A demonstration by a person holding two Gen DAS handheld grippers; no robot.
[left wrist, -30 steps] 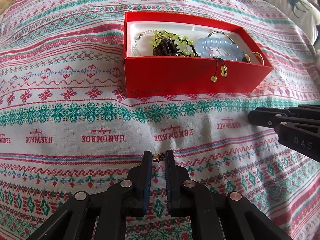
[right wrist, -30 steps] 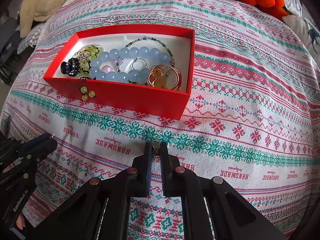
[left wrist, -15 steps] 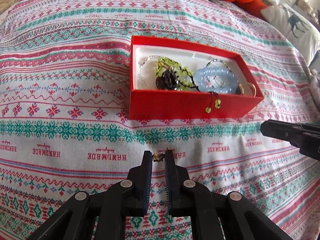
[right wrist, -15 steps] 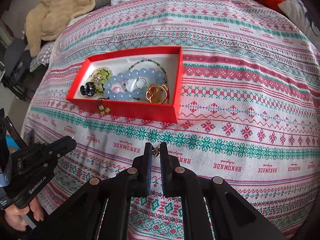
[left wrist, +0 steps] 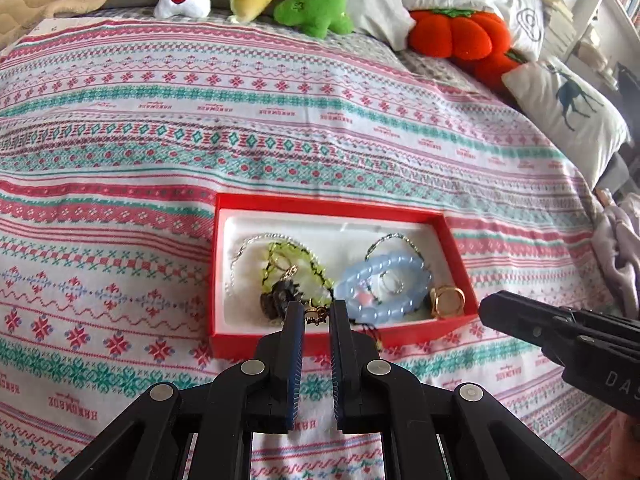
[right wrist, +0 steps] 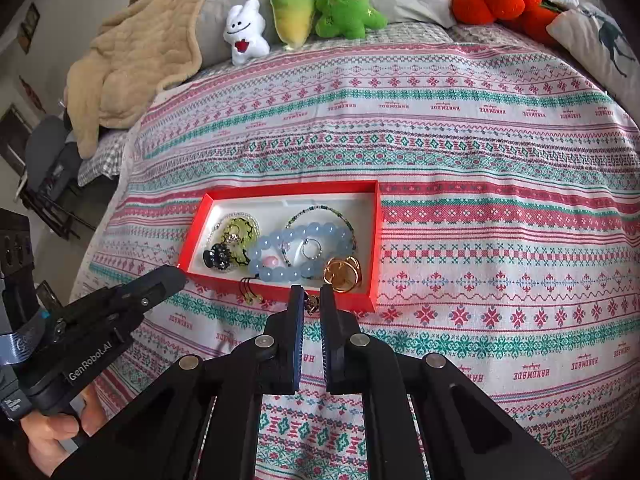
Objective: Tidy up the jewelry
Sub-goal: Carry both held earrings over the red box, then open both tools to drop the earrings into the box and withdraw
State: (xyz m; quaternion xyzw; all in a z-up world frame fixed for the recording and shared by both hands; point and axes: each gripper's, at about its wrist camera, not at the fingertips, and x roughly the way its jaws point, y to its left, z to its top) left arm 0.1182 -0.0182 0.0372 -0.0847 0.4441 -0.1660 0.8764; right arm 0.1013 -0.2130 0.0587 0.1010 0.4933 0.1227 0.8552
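A red jewelry box with a white lining lies on the patterned bedspread. It holds a pale blue bead bracelet, a green bead bracelet, a dark brooch and gold rings. My left gripper is shut on a small gold earring, above the box's near wall. My right gripper is shut on a small dark earring, just in front of the box's near wall.
Plush toys, an orange pumpkin cushion, a deer pillow and a beige blanket line the far end of the bed. The bed's edge drops off at the left in the right wrist view.
Both grippers have risen and moved forward toward the box, each still holding its small earring. The left gripper's tips now stand over the box's near wall.
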